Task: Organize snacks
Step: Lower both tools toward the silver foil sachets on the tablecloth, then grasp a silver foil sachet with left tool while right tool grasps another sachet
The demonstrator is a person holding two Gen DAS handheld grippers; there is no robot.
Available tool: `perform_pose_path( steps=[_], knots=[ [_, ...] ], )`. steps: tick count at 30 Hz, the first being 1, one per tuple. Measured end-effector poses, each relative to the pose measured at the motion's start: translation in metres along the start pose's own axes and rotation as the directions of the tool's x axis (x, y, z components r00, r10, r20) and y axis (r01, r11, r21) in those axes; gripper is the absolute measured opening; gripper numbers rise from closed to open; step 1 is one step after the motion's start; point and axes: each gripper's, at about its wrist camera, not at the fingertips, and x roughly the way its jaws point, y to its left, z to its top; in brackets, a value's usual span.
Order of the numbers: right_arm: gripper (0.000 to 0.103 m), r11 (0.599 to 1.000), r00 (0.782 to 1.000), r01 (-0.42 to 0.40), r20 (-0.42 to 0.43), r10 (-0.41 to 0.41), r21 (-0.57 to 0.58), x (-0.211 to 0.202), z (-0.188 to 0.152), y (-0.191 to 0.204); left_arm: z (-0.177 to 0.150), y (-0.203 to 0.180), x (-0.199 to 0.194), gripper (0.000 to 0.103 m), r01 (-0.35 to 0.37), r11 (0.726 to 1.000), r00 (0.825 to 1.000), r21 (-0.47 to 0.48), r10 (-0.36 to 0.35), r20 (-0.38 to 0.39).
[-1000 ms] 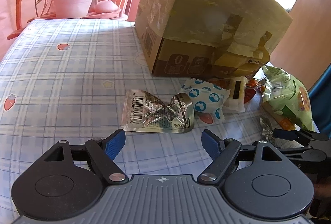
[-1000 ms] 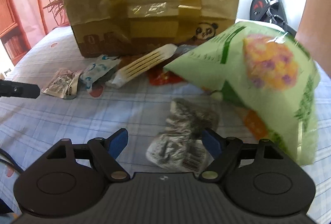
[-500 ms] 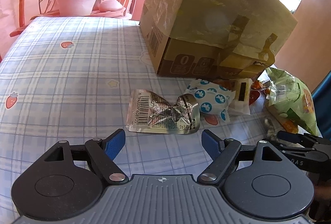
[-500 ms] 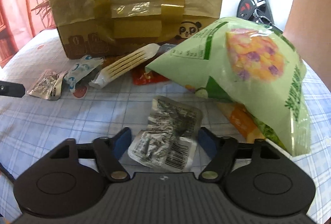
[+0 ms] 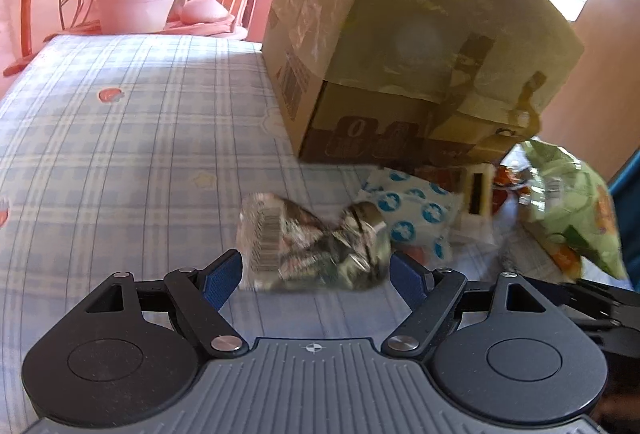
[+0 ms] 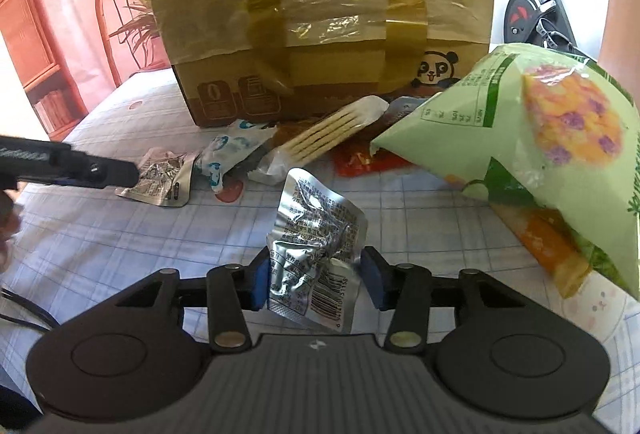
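A crumpled silver foil packet [image 6: 316, 234] stands between the fingers of my right gripper [image 6: 316, 278]. The jaws are closing and both blue pads press its sides, so it buckles upward. A second silver foil packet [image 5: 312, 254], blurred, lies on the checked tablecloth [image 5: 120, 153] between the tips of my left gripper [image 5: 316, 280], which is open and not touching it. The right wrist view shows that same packet [image 6: 160, 181] beside a left finger [image 6: 80, 165].
A big cardboard box [image 6: 320, 13] covered with taped plastic stands behind the snacks. In front of it lie a blue-and-white packet [image 6: 232, 153], a cream cracker pack [image 6: 332, 133], a red packet [image 6: 360, 161] and a large green chip bag [image 6: 540, 153]. A potted plant [image 5: 136, 5] stands far left.
My right jaws have closed in on the silver packet, which now bends up between the pads. My left gripper has slid forward until the other silver packet lies between its fingertips.
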Motion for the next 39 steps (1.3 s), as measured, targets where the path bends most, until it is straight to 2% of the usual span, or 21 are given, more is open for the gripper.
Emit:
perform_pose_path(
  steps=[4, 6, 10, 16, 20, 22, 25, 27, 28, 39],
  knots=[
    [0.049, 1.000, 1.000, -0.011, 0.002, 0.011, 0.007, 0.001, 0.000, -0.002, 0.010, -0.003, 0.014, 0.083, -0.002, 1.000, 1.000, 0.007, 0.002, -0.007],
    [0.049, 1.000, 1.000, -0.009, 0.004, 0.009, 0.005, 0.000, -0.001, -0.002, 0.012, -0.008, 0.021, 0.087, 0.005, 0.999, 1.000, 0.045, -0.004, -0.015],
    [0.049, 1.000, 1.000, -0.013, 0.006, 0.013, 0.005, 0.000, -0.001, -0.003, 0.013, -0.018, 0.034, 0.094, -0.061, 0.990, 0.998, 0.128, 0.062, -0.002],
    [0.049, 1.000, 1.000, -0.018, 0.012, 0.018, 0.008, 0.000, -0.003, -0.003, 0.013, -0.019, 0.042, 0.102, -0.067, 0.984, 0.998, 0.165, 0.066, 0.008],
    [0.049, 1.000, 1.000, -0.020, 0.013, 0.019, 0.010, 0.000, -0.003, -0.004, 0.011, -0.022, 0.044, 0.103, -0.081, 0.975, 0.997, 0.205, 0.080, 0.013],
    [0.049, 1.000, 1.000, -0.020, 0.013, 0.020, 0.012, -0.001, -0.003, -0.004, 0.011, -0.019, 0.042, 0.102, -0.073, 0.977, 0.997, 0.199, 0.071, 0.015],
    [0.049, 1.000, 1.000, -0.020, 0.014, 0.020, 0.013, -0.001, -0.003, -0.004, 0.008, -0.015, 0.034, 0.095, -0.062, 0.982, 0.998, 0.180, 0.059, 0.020],
    [0.049, 1.000, 1.000, -0.021, 0.015, 0.021, 0.014, -0.001, -0.003, -0.004, 0.008, -0.009, 0.029, 0.088, -0.049, 0.987, 0.999, 0.155, 0.046, 0.022],
    [0.049, 1.000, 1.000, -0.021, 0.015, 0.021, 0.014, -0.001, -0.003, -0.004, 0.008, -0.006, 0.026, 0.077, -0.050, 0.988, 0.999, 0.143, 0.047, 0.026],
    [0.049, 1.000, 1.000, -0.015, 0.001, 0.015, 0.004, 0.001, 0.000, -0.001, 0.002, -0.003, 0.015, 0.071, -0.031, 0.991, 0.999, 0.130, 0.027, 0.032]
  ],
)
